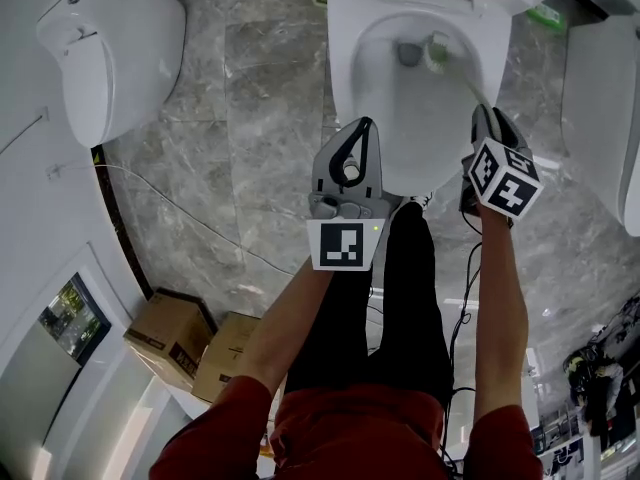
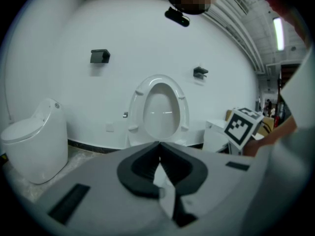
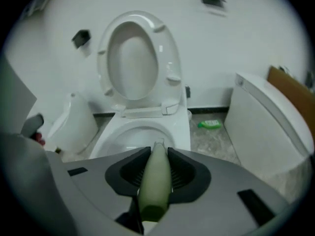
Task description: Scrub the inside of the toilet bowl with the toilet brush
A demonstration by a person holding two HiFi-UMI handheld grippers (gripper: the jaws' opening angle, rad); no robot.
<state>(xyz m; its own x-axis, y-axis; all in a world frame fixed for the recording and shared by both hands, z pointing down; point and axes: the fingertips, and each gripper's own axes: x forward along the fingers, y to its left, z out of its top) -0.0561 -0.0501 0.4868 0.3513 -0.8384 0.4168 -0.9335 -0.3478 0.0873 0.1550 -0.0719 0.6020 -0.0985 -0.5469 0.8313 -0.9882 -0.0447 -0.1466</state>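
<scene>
Pale green plastic toilet brush [image 1: 437, 54]: its head sits low inside the white ceramic toilet bowl [image 1: 345, 88], just beside the dark drain opening [image 1: 408, 54]. In the head view its slim handle [image 3: 154, 181] runs from 11 o'clock down to 5 o'clock and ends in the right gripper [image 1: 490, 118], whose jaws are clenched on it, so the head lies at 11 o'clock of that gripper. The left gripper [image 1: 364, 128], at 9 o'clock of the right one by the bowl's near rim, is closed on nothing. Scrubbing strokes would probably follow the handle's axis, driven by the right hand alone
</scene>
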